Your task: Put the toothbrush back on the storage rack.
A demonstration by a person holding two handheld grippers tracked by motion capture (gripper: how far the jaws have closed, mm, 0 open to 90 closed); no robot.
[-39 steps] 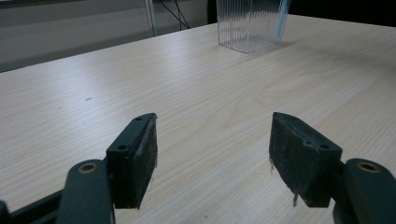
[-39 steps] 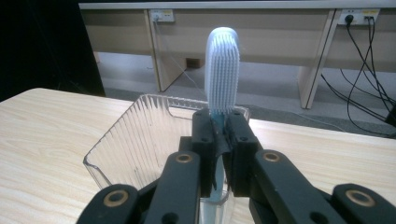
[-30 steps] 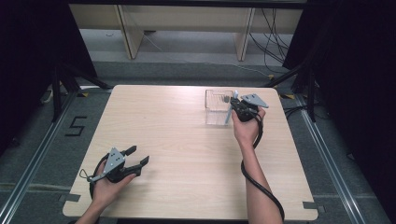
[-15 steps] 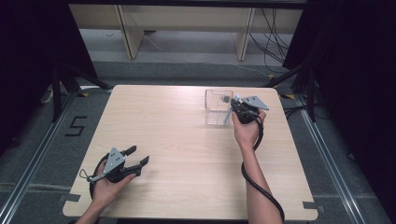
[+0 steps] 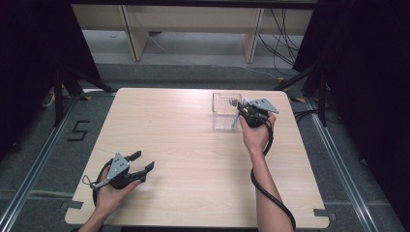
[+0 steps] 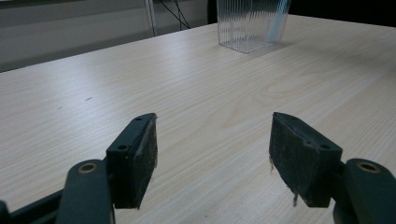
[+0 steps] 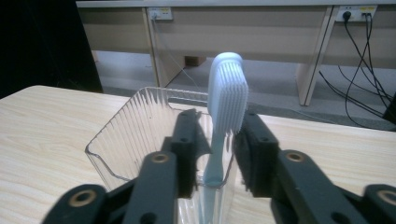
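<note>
Toothbrush (image 7: 227,100) handle's lower end hidden

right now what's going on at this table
A person at a wooden table holds a gripper in each hand. The right gripper is at a clear ribbed container with a pale blue toothbrush standing in it, head up. Its fingers have just been opening, and the toothbrush handle stands between them with gaps on both sides. The left gripper rests open over bare tabletop, holding nothing.

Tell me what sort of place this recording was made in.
Probably a lab or recording room, not a home: a bare wooden table stands between dark curtains, tape marks and a "5" are on the grey floor, and cables run to wall sockets behind.
</note>
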